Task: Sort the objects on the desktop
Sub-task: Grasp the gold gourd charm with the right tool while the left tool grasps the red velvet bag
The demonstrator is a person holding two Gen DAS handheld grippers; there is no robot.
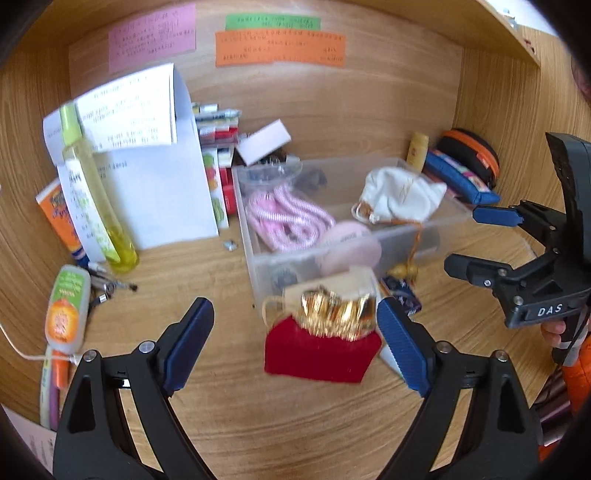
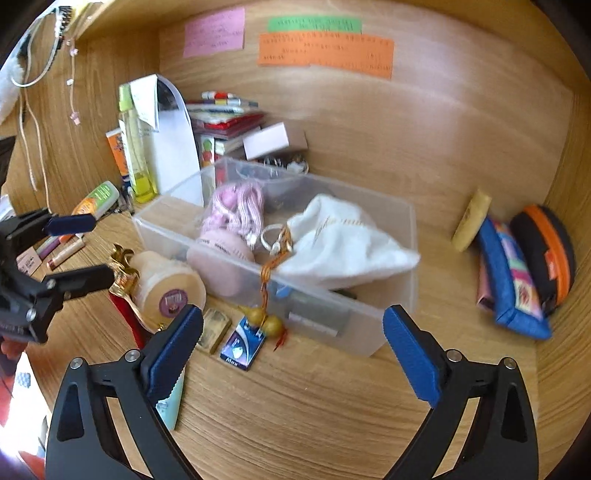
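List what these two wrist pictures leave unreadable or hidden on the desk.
- Writing on the orange note and pink note: too small and blurred in both views.
- Gold ornament on the red pouch: motion blur in the left wrist view hides its shape.
- Things at the bottom of the clear bin: covered by the white cloth bag and pink cable.
- Pens: cut off at the left edge.

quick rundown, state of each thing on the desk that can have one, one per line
left gripper: open, holding nothing
right gripper: open, holding nothing
clear bin: no lid, partly filled
white drawstring pouch: in the bin, slumped over its front wall
pink cable: coiled, in the bin
gold gourd charm: hanging outside the bin's front wall on its cord
red and gold ornament: on the desk, in front of the bin
yellow spray bottle: upright, capped
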